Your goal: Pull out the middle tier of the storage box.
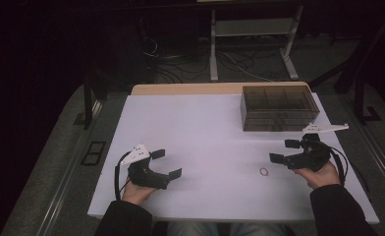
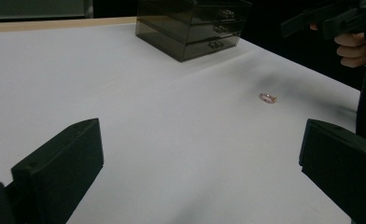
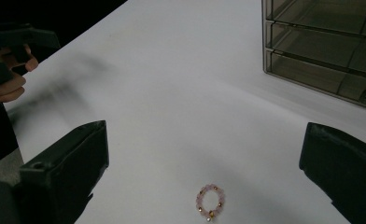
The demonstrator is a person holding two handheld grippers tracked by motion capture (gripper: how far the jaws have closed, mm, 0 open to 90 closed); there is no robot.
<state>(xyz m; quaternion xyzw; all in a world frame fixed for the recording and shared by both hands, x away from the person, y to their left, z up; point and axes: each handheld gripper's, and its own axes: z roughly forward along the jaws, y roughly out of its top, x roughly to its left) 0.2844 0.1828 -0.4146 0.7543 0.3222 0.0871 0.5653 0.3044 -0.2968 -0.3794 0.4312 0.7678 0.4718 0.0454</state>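
A wide bare stretch of the white rectangular table (image 1: 205, 128) lies between the two hands, with the smoky translucent plastic drawer box (image 1: 278, 108) at the far right edge. The small pink beaded ring (image 1: 264, 171) lies flat just left of the right gripper (image 1: 285, 151), well apart from the left gripper (image 1: 167, 163). Both grippers' jaws stand wide apart, empty. The right gripper view resolves the ring's pink and gold beads (image 3: 210, 202).

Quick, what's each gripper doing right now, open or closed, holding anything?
Left gripper: open, holding nothing.
Right gripper: open, holding nothing, near the bead ring.
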